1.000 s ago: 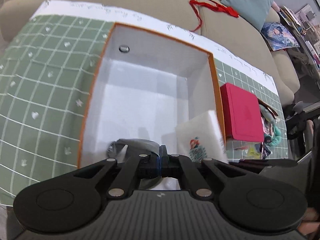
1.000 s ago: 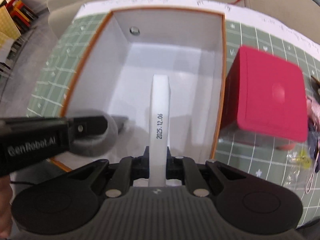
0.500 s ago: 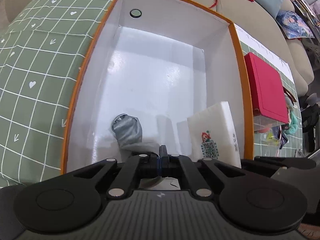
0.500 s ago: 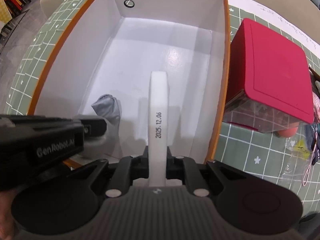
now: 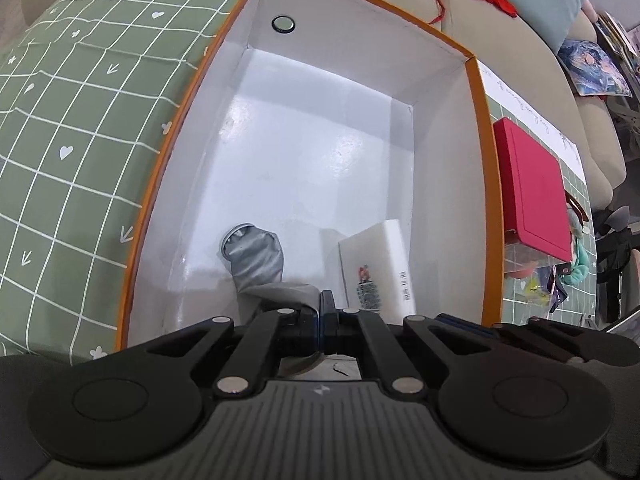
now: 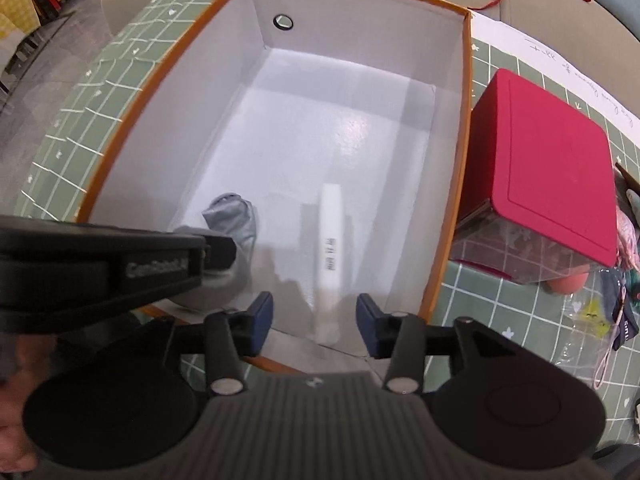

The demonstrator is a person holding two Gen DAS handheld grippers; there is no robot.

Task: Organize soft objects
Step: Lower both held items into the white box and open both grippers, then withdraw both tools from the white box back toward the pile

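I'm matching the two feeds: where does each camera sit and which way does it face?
Left wrist: on the left tongs, facing steeply down into the orange-rimmed box; shows tongs shut on grey cloth.
Right wrist: on the right tongs, facing down likewise; jaws have just been opening, white tissue pack released; left tongs visible.
Shared: box, cloth, pack, red-lidded container.

Orange-edged white box point(image 6: 467, 128); grey sock point(image 5: 256, 258); green grid-patterned cloth point(image 5: 80, 128).

Inside the box point(image 6: 466, 152), the sock point(image 6: 236, 224) sits left of the tissue pack point(image 6: 330, 256), both at the near end; the lidded container point(image 6: 540, 184) stands just right of the box.
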